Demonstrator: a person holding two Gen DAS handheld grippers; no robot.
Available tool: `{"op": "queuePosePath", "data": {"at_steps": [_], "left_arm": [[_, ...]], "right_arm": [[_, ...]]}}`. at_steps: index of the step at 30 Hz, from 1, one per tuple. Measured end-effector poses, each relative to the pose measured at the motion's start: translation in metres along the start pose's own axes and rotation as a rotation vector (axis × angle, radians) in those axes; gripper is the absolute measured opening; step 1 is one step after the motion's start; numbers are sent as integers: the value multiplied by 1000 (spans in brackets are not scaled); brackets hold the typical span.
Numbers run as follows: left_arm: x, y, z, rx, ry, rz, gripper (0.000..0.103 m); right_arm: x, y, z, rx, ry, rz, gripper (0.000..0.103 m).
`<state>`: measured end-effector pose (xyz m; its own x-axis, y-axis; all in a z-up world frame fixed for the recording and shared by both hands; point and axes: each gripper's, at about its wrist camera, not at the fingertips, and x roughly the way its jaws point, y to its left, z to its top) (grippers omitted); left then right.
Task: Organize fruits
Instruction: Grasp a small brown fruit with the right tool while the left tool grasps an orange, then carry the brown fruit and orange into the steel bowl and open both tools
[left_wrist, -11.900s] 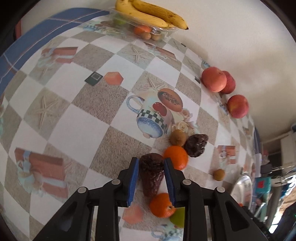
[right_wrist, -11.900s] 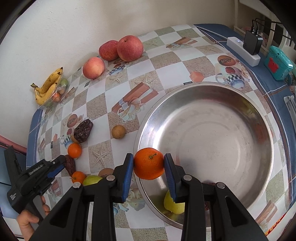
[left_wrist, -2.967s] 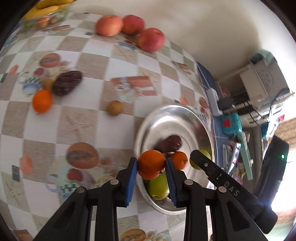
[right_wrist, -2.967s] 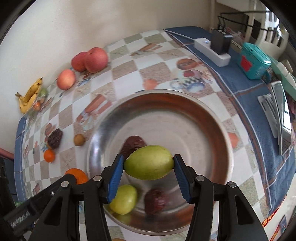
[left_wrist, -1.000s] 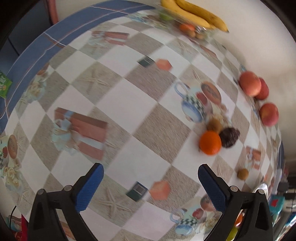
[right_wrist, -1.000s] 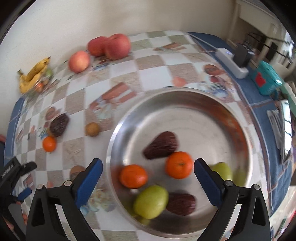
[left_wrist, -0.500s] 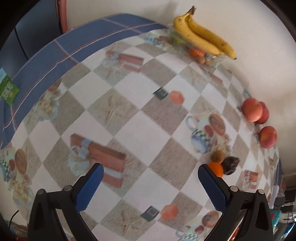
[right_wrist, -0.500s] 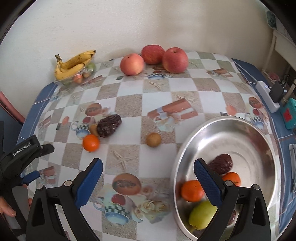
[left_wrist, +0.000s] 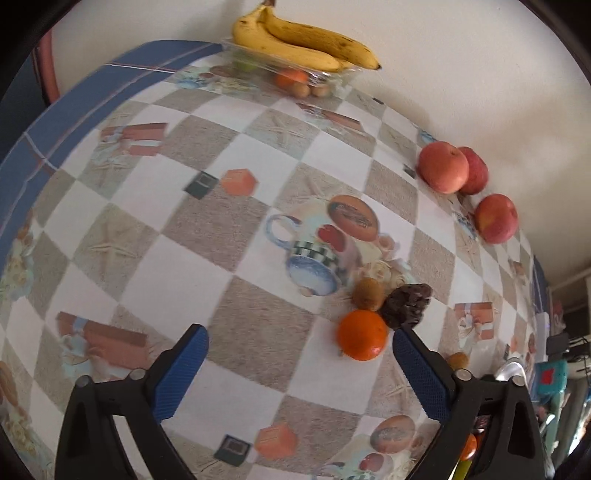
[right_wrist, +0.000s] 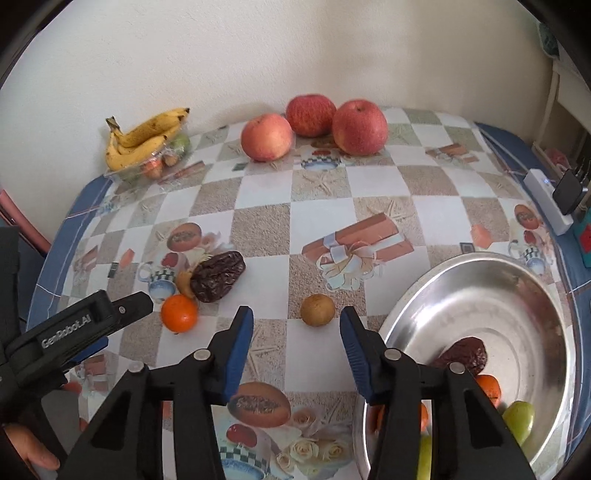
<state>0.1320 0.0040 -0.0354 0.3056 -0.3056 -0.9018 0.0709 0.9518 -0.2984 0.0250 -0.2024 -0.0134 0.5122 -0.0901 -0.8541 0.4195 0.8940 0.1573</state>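
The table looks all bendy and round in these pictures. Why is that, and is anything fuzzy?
Both wrist views use fisheye lenses, so the checked tablecloth bulges and every corner goes black. Left wrist view: slightly smeared, the bananas soft. Right wrist view: sharper; the metal bowl shines with reflections.

Loose orange (left_wrist: 362, 334) beside dark date (left_wrist: 407, 305)

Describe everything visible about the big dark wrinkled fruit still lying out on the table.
The dark wrinkled fruit is brown-black, glossy and deeply creased, oblong like an oversized date. It lies on its side on the checked tablecloth, pressed against a small brown fruit, with an orange just beside it. Neither gripper touches it.
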Motion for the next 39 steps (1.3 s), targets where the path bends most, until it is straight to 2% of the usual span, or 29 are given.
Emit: {"op": "queuePosePath", "data": {"at_steps": [1,3,5,9,14,15,18,25,28,39], "left_arm": [[2,-1,0,-3,5,-22,88],[8,-3,0,-6,21,-45,82],[14,-6,0,2,35,-66,71],[20,-12,-4,11,65,-99,63],[26,-17,-3,1,90,-183,36],[25,-18,-3,4,90,-189,36],[26,-19,-2,10,90,-187,36],[20,-12,-4,-12,93,-163,35],[17,-10,-5,-26,93,-162,35],[16,-10,-10,-31,106,-149,35]], "right_arm": [[3,-1,0,2,4,1,49],[12,-3,1,7,17,-2,49],[20,-4,2,8,34,-5,47],[32,-6,1,19,58,-10,44],[39,-10,2,31,65,-17,31],[39,-12,1,38,65,-20,27],[39,-15,1,52,68,-16,22],[32,-15,0,64,63,6,20],[29,-15,1,68,61,15,11],[31,-21,2,105,62,34,11]]}}
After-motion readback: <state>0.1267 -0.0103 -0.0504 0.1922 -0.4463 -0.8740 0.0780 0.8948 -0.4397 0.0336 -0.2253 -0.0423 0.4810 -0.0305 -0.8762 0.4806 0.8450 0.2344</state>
